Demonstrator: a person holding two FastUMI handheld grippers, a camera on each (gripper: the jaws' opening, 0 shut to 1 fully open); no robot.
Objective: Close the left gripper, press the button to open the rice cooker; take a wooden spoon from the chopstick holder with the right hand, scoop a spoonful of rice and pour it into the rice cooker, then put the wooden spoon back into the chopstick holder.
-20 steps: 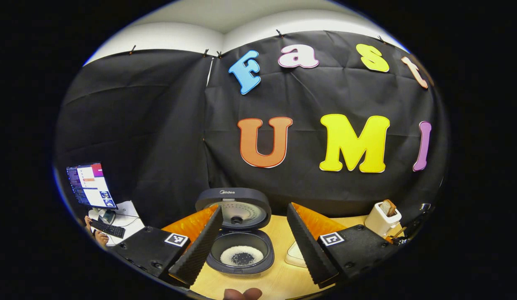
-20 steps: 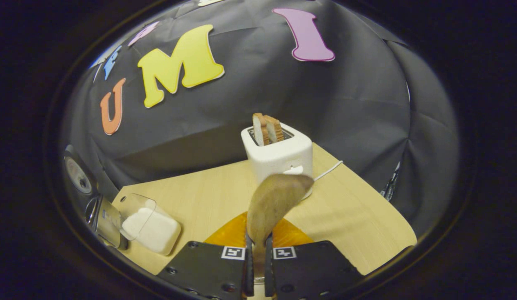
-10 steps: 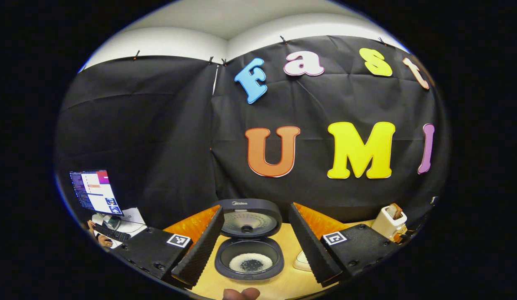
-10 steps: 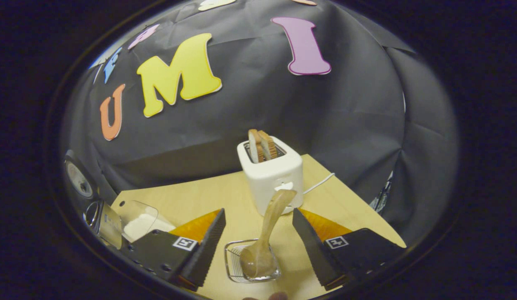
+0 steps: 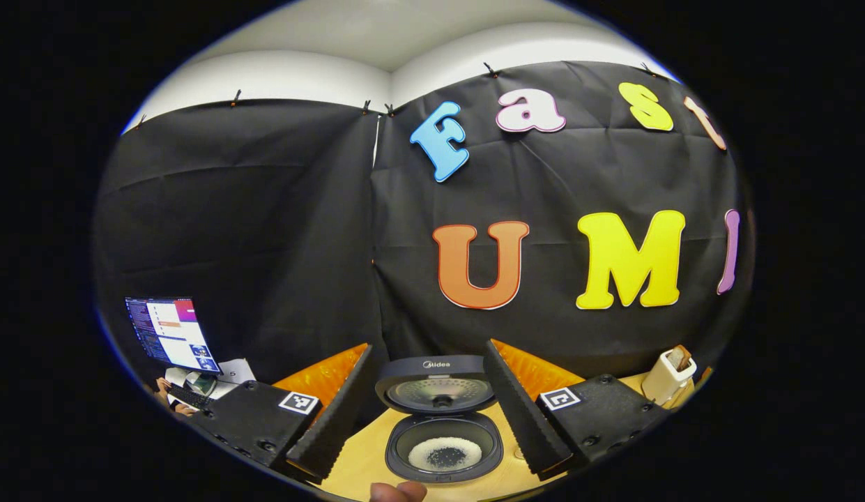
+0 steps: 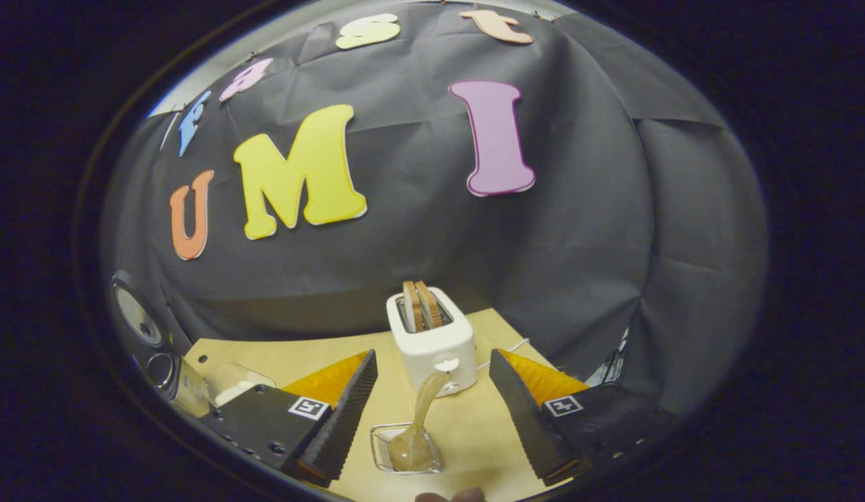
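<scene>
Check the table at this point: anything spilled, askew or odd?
Nothing stands out. The wooden spoon stands in the chopstick holder, leaning toward the toaster. The rice cooker has its lid up with rice in the pot, and no grains are visible on the table. Both grippers are open and empty.

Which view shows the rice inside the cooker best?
The left gripper view. It looks between the open tongs straight into the rice cooker, lid up, with the ring of rice in the pot. The right gripper view catches the cooker's lid at its left edge, none of the pot's inside.
</scene>
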